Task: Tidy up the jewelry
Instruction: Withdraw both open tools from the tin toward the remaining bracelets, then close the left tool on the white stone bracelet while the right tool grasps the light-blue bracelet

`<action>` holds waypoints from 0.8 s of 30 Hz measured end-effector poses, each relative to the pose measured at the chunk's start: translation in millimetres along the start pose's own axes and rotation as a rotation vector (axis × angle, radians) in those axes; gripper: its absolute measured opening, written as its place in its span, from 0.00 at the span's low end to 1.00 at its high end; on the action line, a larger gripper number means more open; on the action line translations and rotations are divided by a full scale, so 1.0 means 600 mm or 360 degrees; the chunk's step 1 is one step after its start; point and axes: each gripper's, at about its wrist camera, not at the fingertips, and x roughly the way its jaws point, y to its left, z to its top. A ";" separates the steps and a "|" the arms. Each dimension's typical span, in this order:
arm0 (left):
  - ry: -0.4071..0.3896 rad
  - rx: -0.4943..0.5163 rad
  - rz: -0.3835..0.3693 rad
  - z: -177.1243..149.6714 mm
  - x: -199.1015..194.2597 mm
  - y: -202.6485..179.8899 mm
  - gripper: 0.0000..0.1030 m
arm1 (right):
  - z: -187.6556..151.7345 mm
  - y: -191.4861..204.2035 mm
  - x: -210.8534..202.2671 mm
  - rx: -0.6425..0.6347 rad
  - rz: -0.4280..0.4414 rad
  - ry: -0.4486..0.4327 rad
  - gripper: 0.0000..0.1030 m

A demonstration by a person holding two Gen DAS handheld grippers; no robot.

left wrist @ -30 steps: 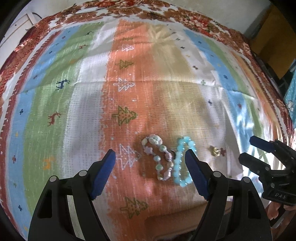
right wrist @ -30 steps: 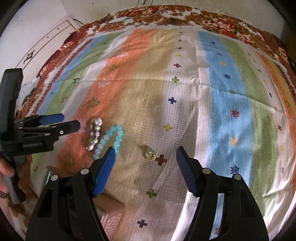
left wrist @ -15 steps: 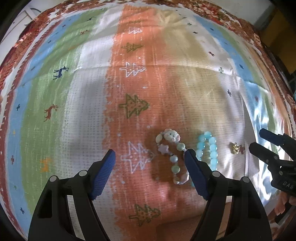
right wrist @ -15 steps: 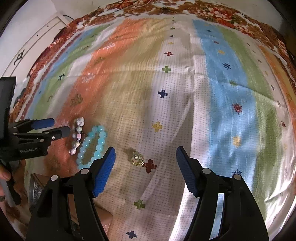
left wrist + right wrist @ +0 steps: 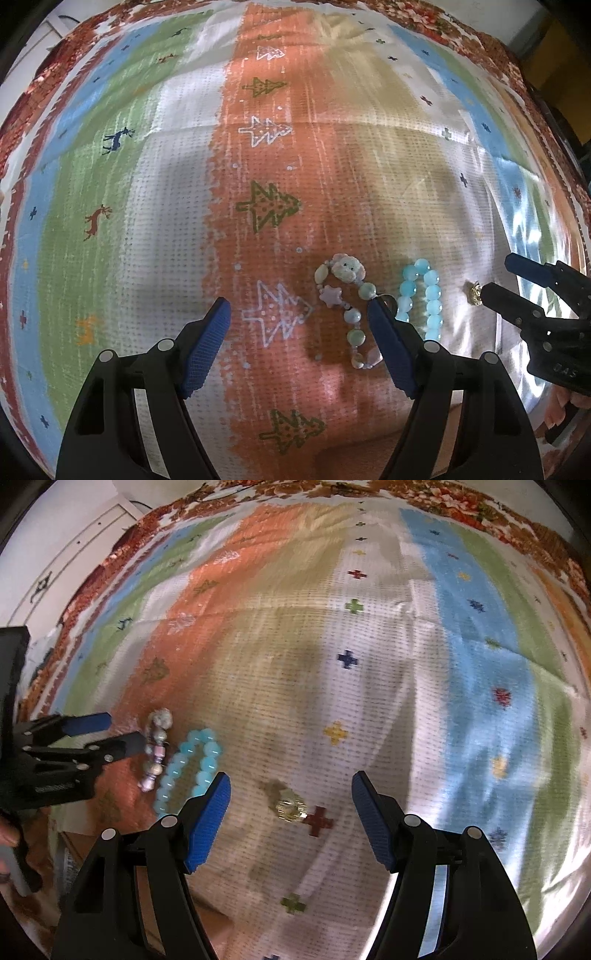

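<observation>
A: Both tongs are apart and hold nothing. The left gripper (image 5: pixel 299 325) hangs over the charm bracelet (image 5: pixel 347 306), which lies on the striped cloth (image 5: pixel 177 177). Its right finger (image 5: pixel 388 343) already covers the bracelet's right edge.

B: And just to the right is the blue bead bracelet (image 5: pixel 421 299), almost touching the first one. If the left tongs close here, I think they can catch both bracelets together, or push one over the other.

A: Yes. The right gripper (image 5: pixel 291 805) has the small gold piece (image 5: pixel 291 808) between its fingers, not touched. It is tiny and shiny, so the pads may pinch the cloth instead, or flick it away.

B: Also the two grippers are near each other. They could bump.
</observation>
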 end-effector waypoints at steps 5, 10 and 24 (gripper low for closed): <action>0.0011 0.0000 0.0014 0.007 0.011 0.002 0.73 | 0.006 0.027 0.000 -0.0056 0.0063 -0.0016 0.66; 0.0015 0.0007 0.0029 0.011 0.018 0.001 0.73 | 0.008 0.044 0.015 -0.0107 0.0066 0.0015 0.66; 0.0011 0.0030 0.0056 0.010 0.025 0.003 0.70 | 0.015 0.059 0.049 -0.0149 0.0065 0.0077 0.66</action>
